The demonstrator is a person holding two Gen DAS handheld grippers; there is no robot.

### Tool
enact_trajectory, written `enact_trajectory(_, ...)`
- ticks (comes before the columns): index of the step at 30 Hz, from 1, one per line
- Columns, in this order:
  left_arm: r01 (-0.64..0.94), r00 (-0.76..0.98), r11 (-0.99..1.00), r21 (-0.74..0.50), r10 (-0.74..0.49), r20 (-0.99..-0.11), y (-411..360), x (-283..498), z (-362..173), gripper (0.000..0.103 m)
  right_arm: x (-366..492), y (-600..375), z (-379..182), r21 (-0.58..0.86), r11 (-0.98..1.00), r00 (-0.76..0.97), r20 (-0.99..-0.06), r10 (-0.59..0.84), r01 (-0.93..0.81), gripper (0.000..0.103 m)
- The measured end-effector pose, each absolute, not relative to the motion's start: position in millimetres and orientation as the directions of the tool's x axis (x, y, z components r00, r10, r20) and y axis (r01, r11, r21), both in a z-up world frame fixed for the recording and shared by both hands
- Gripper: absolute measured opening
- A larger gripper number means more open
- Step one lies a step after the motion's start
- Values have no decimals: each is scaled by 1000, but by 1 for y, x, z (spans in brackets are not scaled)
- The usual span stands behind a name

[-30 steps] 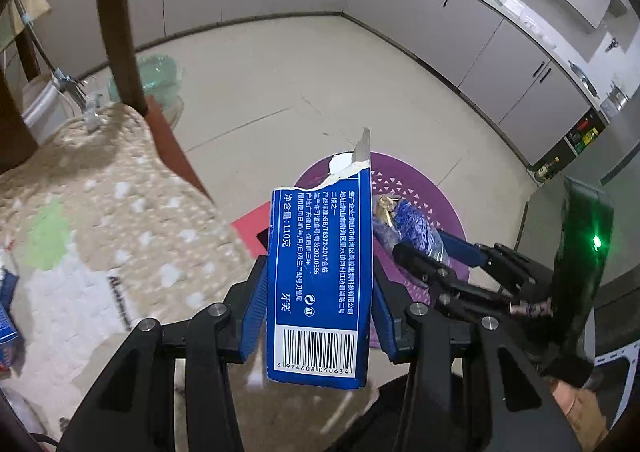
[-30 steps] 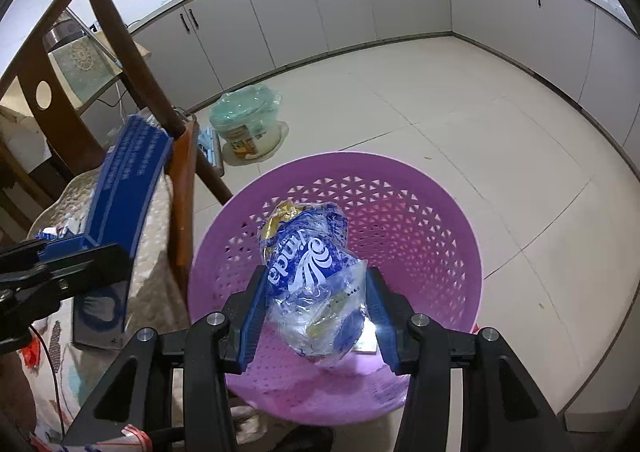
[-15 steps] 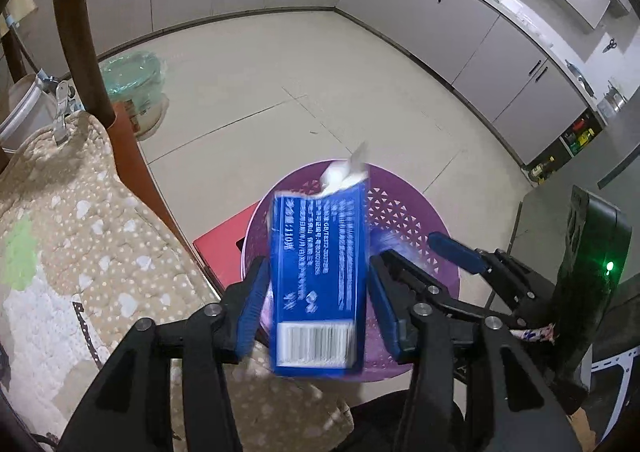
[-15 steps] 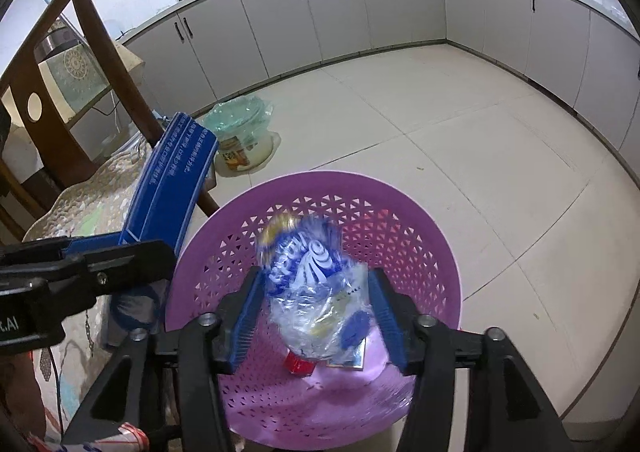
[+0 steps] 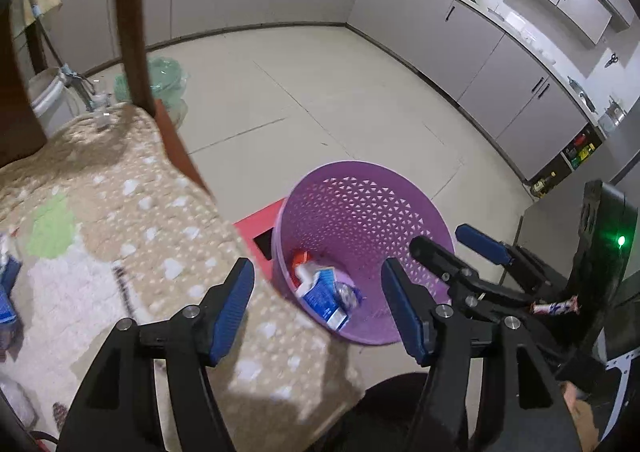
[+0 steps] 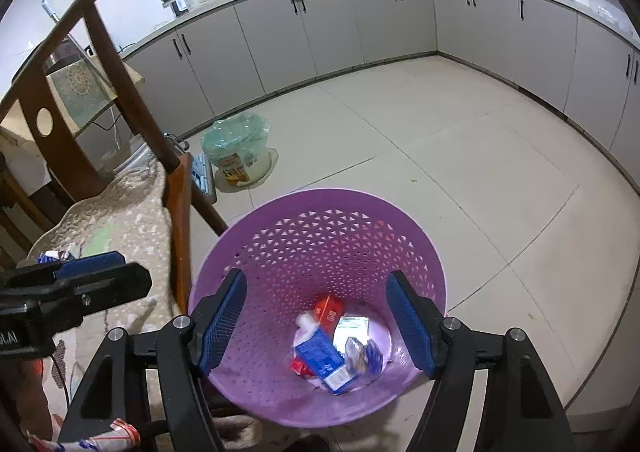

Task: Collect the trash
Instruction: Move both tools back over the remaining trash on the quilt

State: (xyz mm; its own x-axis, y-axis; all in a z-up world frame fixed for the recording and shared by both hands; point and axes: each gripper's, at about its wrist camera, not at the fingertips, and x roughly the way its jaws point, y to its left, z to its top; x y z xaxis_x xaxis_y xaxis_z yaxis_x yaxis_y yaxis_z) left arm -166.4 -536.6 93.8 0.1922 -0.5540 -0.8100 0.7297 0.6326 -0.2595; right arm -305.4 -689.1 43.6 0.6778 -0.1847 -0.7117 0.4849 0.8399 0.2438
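Two red packs [image 6: 329,312] only right-view-visible.

Wooden chair [image 6: 100,100] with patterned cushion [image 5: 104,220]. Behind it on the tile floor, a bucket [image 6: 240,150], seemingly bag-covered. Grey cabinets [image 6: 360,28] along walls.

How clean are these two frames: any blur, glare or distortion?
Left wrist view: strong fisheye bending of the cabinets, motion smear on the blanket and chair post. Right wrist view: sharper, even indoor light, slight blur on the trash in the purple basket.
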Motion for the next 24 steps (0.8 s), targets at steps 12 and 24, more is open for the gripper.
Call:
enact_trajectory(12, 640, 309, 736, -220, -509, -804, -415, -172, 115, 72, -279, -612, 80, 224, 905, 713, -692, -113, 361, 79)
enact_trajectory(24, 372, 435, 903, -215, -374, -819, -222, -138, 103, 73, -234, -495, 90, 190, 974, 695, -717, 53, 122, 82)
